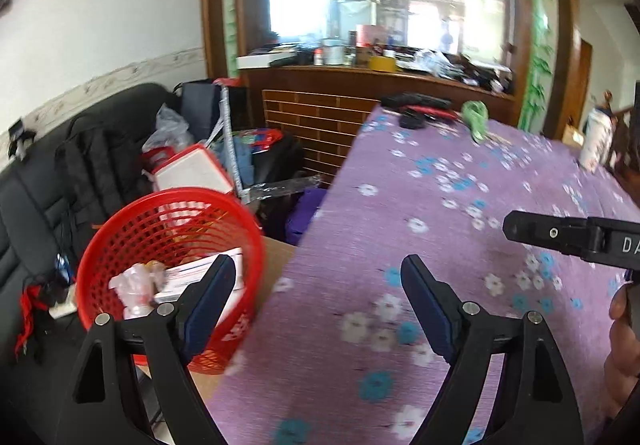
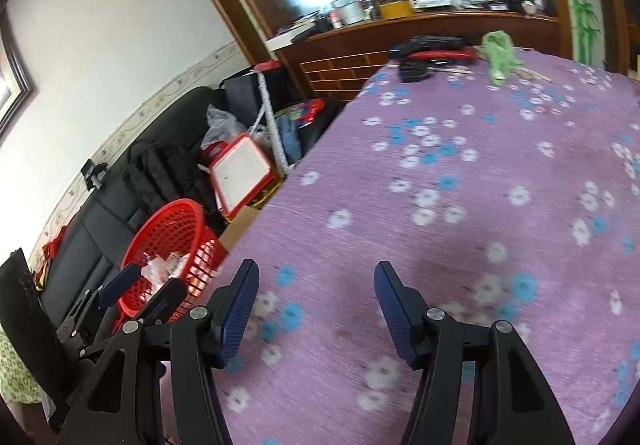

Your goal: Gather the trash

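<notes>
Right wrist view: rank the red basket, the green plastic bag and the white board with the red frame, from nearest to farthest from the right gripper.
From the right gripper, its jaws open over the purple tablecloth:
1. Red basket, low on the left, beside the table edge.
2. White board with the red frame, left, beyond the basket.
3. Green plastic bag, on the table's far end, ahead and to the right.

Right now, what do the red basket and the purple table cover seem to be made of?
The red basket looks like moulded plastic: glossy, with an open lattice wall. The purple table cover looks like woven or printed cloth, matte, with fine ribbed lines and white and blue flowers; it could also be textured vinyl, since blur hides the weave.
</notes>
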Action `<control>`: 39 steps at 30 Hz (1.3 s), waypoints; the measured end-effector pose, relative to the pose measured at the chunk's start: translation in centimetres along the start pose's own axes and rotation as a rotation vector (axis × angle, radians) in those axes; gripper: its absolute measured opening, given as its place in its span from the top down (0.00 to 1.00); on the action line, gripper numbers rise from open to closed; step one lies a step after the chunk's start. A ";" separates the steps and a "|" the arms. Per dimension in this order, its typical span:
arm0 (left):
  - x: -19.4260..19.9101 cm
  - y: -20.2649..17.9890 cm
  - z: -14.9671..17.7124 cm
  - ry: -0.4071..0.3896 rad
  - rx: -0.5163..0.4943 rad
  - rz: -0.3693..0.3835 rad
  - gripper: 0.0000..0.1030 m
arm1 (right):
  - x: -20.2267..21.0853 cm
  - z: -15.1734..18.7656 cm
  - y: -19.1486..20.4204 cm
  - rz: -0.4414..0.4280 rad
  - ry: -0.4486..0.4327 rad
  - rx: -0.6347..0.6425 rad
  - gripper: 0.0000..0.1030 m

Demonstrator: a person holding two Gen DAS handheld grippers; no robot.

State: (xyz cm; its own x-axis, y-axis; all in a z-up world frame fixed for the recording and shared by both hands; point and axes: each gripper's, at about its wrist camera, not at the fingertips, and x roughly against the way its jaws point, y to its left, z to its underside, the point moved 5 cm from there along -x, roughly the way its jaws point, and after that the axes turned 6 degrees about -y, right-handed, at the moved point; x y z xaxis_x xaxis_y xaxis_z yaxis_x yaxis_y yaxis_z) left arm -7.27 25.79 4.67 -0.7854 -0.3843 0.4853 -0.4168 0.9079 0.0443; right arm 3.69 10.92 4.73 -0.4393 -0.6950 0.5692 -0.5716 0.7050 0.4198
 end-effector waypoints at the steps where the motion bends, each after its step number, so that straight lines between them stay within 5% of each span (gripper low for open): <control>1: 0.0 -0.7 0.0 0.000 -0.012 0.002 0.18 | 0.4 0.2 -0.5 0.015 -0.006 0.003 0.37; 7: 0.9 -4.2 0.6 0.003 -0.080 0.010 0.17 | 3.0 1.0 -2.2 0.081 -0.036 0.020 0.34; 26: 9.3 -3.3 2.6 -0.077 -0.093 -0.049 0.11 | 11.1 7.8 0.3 0.107 -0.068 0.082 0.30; 39: 14.5 -0.2 7.8 -0.075 0.053 -0.113 0.07 | 14.7 12.2 4.7 0.245 -0.153 0.263 0.15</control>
State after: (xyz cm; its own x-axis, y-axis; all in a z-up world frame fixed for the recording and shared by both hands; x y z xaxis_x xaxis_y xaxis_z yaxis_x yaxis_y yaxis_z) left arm -22.13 18.71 4.86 -0.7632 -0.4969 0.4131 -0.5265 0.8488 0.0483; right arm -13.89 2.28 6.51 -0.6719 -0.5371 0.5100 -0.5859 0.8066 0.0776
